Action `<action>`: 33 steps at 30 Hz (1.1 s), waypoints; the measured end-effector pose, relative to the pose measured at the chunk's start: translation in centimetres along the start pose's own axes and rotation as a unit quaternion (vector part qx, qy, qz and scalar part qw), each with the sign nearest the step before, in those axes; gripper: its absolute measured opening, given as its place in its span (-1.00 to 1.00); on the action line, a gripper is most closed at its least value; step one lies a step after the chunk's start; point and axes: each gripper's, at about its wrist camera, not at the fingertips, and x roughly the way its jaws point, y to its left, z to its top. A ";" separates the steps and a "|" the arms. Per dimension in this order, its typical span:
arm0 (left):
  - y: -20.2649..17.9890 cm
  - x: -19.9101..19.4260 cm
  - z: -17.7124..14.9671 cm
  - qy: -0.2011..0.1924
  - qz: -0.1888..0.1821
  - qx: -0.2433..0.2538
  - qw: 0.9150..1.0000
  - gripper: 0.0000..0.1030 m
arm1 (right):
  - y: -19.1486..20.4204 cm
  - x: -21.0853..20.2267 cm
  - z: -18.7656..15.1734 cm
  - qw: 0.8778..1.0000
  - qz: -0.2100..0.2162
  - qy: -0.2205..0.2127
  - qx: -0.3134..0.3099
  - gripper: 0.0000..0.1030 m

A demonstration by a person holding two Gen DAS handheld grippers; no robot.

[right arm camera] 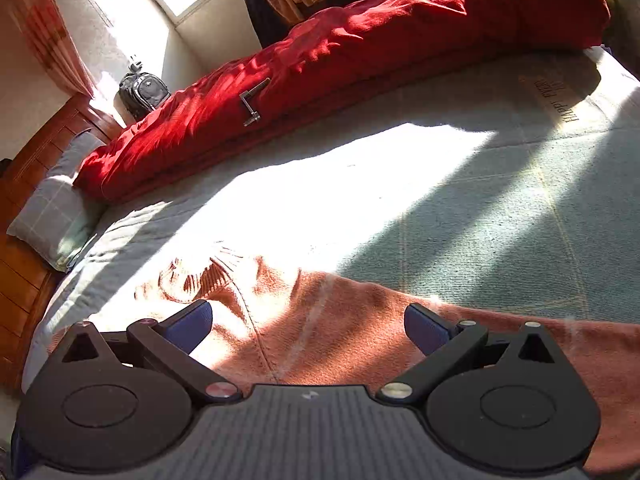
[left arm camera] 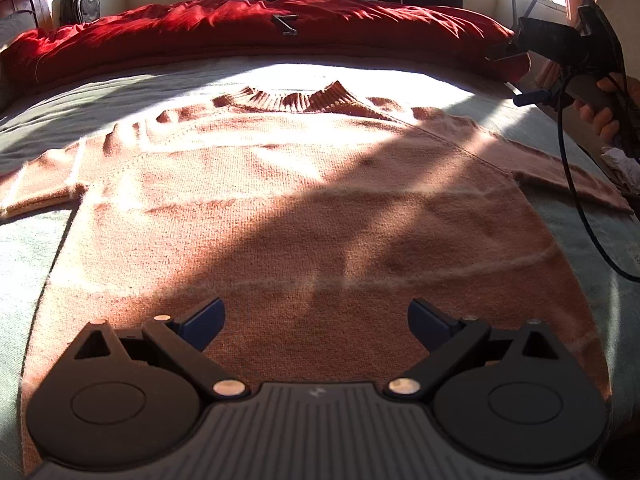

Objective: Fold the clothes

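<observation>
An orange knit sweater (left arm camera: 304, 200) lies flat and face up on the bed, collar (left arm camera: 296, 98) at the far end, both sleeves spread out to the sides. My left gripper (left arm camera: 316, 320) hovers open over the sweater's lower hem area, nothing between its blue fingertips. My right gripper (right arm camera: 308, 322) is open above the sweater's shoulder and sleeve (right arm camera: 360, 320), holding nothing. In the left wrist view the right gripper (left arm camera: 560, 52) shows at the upper right, held by a hand (left arm camera: 600, 116), its cable hanging over the right sleeve.
The bed has a pale green sheet (right arm camera: 460, 208). A red duvet (left arm camera: 256, 32) is bunched along the far side, a small metal object (left arm camera: 286, 24) lying on it. A pillow (right arm camera: 56, 216) and wooden headboard (right arm camera: 24, 264) stand at the left. A backpack (left arm camera: 80, 2) sits beyond the bed.
</observation>
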 end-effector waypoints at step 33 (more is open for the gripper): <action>14.2 -0.5 -3.6 -0.030 -0.114 -0.019 0.993 0.92 | 16.3 19.9 -0.9 0.994 -0.084 0.039 -0.057 1.00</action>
